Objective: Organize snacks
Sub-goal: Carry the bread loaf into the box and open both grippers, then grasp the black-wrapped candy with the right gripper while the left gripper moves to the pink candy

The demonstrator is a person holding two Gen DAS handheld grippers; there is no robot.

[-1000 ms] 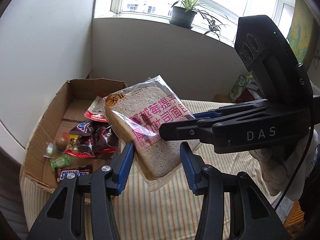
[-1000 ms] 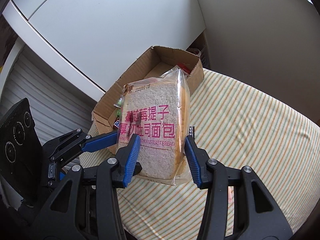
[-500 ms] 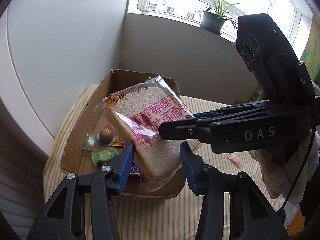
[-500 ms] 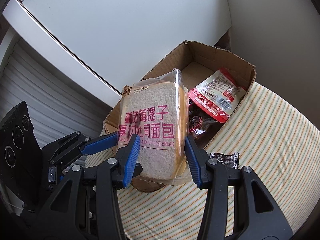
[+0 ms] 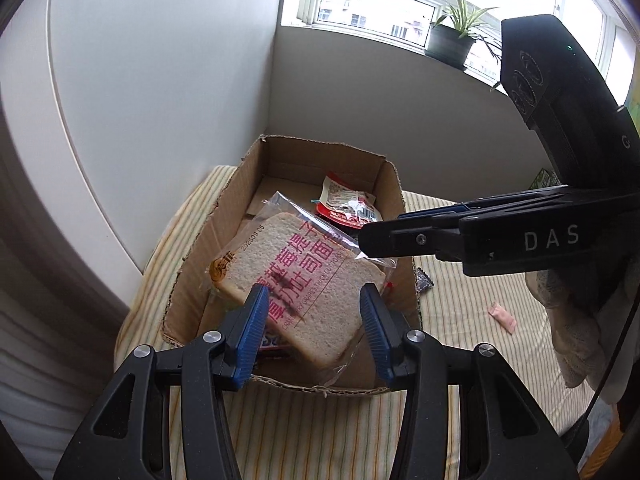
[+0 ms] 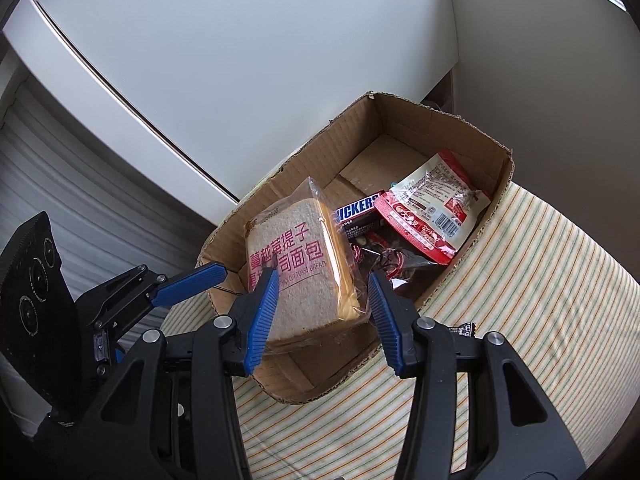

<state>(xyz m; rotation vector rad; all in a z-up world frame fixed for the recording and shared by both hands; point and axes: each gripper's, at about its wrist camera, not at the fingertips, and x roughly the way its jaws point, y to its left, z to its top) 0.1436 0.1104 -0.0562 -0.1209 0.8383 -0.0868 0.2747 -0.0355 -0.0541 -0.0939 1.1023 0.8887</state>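
A clear-wrapped slice of toast bread with pink lettering hangs tilted just above the open cardboard box. My left gripper is shut on its lower part, blue pads against both sides. In the right wrist view the same bread sits between the pads of my right gripper, shut on it over the box. The right gripper reaches in from the right onto the wrapper's upper corner. The left gripper comes in from the left.
Inside the box lie a red pouch, a Snickers bar and dark wrapped sweets. A small sachet and a pink sweet lie on the striped cloth. White wall panels stand close behind; a potted plant is on the sill.
Both grippers carried the bread sideways until the box came directly beneath it. The bread has tipped further over within the grips and now hangs low over the box's near end.
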